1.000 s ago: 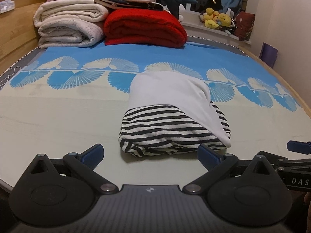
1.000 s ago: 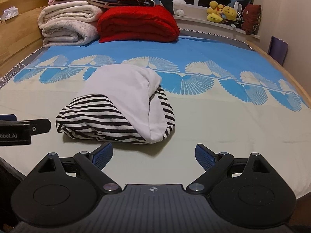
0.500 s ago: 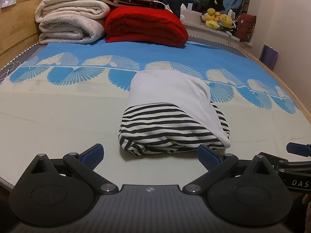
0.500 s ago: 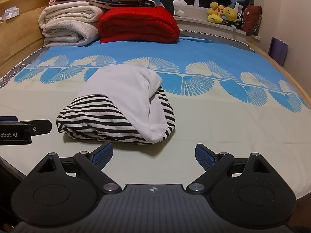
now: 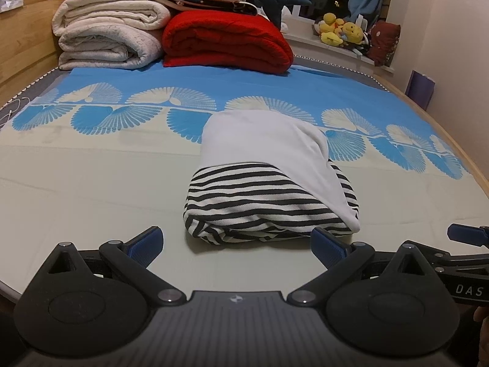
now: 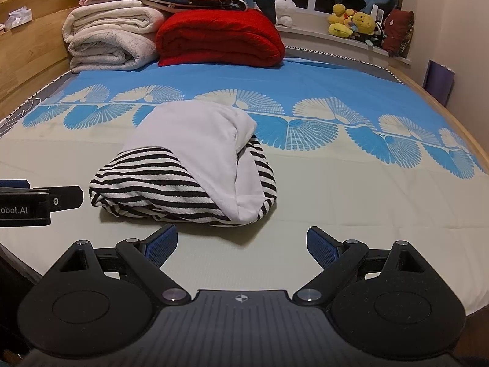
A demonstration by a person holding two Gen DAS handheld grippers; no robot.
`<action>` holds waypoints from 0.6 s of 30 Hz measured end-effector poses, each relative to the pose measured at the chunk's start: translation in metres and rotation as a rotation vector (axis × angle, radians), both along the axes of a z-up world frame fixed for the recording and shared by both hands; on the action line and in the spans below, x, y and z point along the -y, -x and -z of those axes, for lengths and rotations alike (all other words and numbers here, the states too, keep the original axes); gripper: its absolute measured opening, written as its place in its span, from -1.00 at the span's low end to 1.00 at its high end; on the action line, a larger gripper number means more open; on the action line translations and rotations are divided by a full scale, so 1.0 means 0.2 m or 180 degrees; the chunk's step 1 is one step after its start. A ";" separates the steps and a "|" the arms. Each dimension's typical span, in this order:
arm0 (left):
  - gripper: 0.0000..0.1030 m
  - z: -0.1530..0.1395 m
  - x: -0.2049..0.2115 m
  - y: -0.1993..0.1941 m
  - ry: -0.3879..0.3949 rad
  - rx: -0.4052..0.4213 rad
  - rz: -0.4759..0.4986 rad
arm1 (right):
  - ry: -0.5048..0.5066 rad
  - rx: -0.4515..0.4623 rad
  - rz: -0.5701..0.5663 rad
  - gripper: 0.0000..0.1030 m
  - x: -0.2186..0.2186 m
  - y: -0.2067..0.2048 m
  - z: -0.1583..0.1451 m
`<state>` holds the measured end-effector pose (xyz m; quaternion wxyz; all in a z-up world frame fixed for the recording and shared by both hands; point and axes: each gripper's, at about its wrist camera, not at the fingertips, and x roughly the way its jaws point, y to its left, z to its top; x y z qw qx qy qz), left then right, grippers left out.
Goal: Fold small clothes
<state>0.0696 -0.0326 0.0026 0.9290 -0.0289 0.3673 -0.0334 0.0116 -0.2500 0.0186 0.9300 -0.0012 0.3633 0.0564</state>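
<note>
Lying folded: striped garment (image 5: 269,195) on bed (image 5: 91,189)

We look low across the bed (image 5: 91,183) from its near edge, both views facing the headboard end. Both views share the folded garment (image 6: 189,171), seen close; the right view sits further right.

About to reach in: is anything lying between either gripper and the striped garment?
Nothing visible. Bare sheet lies between the open left gripper, the open right gripper and the striped garment.
</note>
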 end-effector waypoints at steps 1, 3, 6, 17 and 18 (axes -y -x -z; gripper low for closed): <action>0.99 0.00 0.00 0.00 -0.0003 0.0002 0.0007 | 0.0001 0.0000 -0.0001 0.78 0.00 0.00 0.00; 0.99 0.00 0.00 0.00 -0.0002 0.0005 0.0019 | 0.0003 0.0000 0.0001 0.78 0.00 0.00 0.00; 0.99 0.00 0.00 0.00 -0.0003 0.0004 0.0019 | 0.0001 -0.0001 0.0004 0.78 0.00 0.00 0.00; 0.99 0.01 0.00 0.00 -0.0008 0.0019 0.0054 | 0.0001 -0.0001 0.0007 0.78 -0.01 0.00 0.00; 0.99 0.01 0.00 0.00 -0.0009 0.0021 0.0062 | 0.0001 -0.0001 0.0007 0.78 -0.01 0.00 0.00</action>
